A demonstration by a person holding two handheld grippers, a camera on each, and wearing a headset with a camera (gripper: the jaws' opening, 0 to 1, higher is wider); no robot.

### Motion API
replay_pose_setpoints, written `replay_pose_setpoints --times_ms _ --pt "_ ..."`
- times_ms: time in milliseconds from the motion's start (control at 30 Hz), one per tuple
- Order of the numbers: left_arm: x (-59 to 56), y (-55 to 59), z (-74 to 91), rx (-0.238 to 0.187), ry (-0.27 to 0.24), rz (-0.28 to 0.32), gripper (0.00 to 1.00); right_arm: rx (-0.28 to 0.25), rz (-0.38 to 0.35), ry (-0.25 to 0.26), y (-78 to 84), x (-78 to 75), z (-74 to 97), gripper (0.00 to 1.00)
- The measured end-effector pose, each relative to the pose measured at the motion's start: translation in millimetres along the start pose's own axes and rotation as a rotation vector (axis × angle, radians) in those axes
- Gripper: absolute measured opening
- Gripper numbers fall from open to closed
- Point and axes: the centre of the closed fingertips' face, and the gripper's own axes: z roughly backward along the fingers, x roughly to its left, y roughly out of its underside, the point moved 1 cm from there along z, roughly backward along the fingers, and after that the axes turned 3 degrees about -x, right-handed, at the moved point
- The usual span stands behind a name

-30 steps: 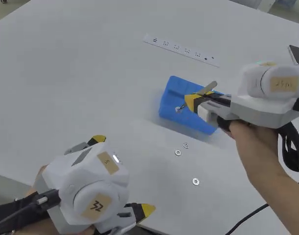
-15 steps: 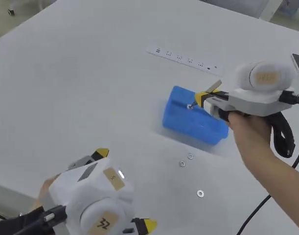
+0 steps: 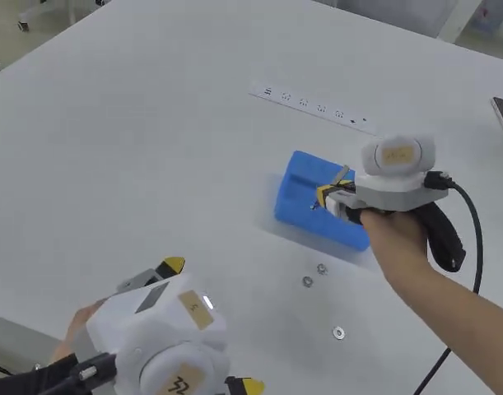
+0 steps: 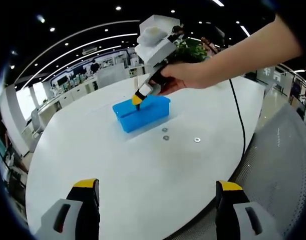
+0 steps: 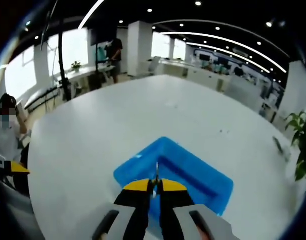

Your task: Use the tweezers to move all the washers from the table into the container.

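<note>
**Tweezers over the container, three washers on the table**

My right gripper [image 3: 325,196] is clenched on the tweezers [image 5: 157,174], whose tips point to 9 o'clock above the container [image 3: 300,174]. I cannot tell whether they carry a washer. Three washers [image 3: 322,269] lie on the table [image 3: 152,123] at 6 o'clock from those tips, nearest my right gripper. My left gripper [image 4: 157,185] hangs released and empty. The stickers [image 3: 397,153] on the grippers are unreadable.

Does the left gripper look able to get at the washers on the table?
Probably yes: the left gripper has its fingers open, and bare table lies between it and the washers.
</note>
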Motion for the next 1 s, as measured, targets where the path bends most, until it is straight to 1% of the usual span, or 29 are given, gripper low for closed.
replay_pose_setpoints --times_ms 67,133,167,233,267,333,500,633,733,767,833,867,933,1000 --pt "0.1 0.7 -0.2 0.004 0.001 0.001 0.99 0.017 -0.004 -0.006 5.6 1.6 -2.3 0.03" --pt "-0.1 0.9 -0.2 0.006 0.002 0.002 0.98 0.032 0.01 -0.007 9.8 3.8 -1.4 0.03" --pt "0.1 0.8 -0.3 0.005 0.001 0.002 0.98 0.043 0.022 -0.011 13.2 5.2 -5.7 0.03" --pt "0.4 1.0 -0.2 0.007 0.0 0.003 0.98 0.058 0.031 -0.016 16.7 7.5 -6.3 0.03" --pt "0.3 1.2 -0.3 0.008 0.001 0.004 0.98 0.049 0.036 -0.013 14.3 6.7 -6.3 0.03" --pt "0.6 1.8 -0.4 0.012 -0.001 0.001 0.98 0.052 0.033 -0.017 13.2 8.0 -6.8 0.03" --pt "-0.1 1.6 -0.9 0.012 0.003 -0.001 0.98 0.057 0.015 -0.023 11.7 3.5 -13.4 0.03" --pt "-0.3 1.6 -1.0 0.013 0.004 -0.004 0.97 0.059 0.041 -0.027 12.4 7.5 -11.5 0.03" --pt "-0.6 1.6 -0.8 0.014 0.005 -0.005 0.97 0.062 0.055 -0.016 11.9 5.2 -11.4 0.04" --pt "-0.4 1.6 -0.8 0.014 0.004 -0.006 0.97 0.052 0.063 -0.015 10.5 4.9 -10.4 0.04" --pt "0.3 1.9 -0.9 0.015 0.001 -0.007 0.97 0.046 0.045 -0.028 8.8 6.6 -6.5 0.04" --pt "0.4 2.2 -0.8 0.016 0.0 -0.007 0.97 0.04 0.036 -0.027 7.3 6.5 -4.5 0.04" --pt "0.6 2.1 -0.8 0.016 -0.001 -0.008 0.97 0.013 0.04 -0.021 0.5 5.6 -0.9 0.04" --pt "0.6 1.8 -0.7 0.015 -0.001 -0.009 0.97 -0.02 0.031 -0.021 -8.0 5.3 8.5 0.03"
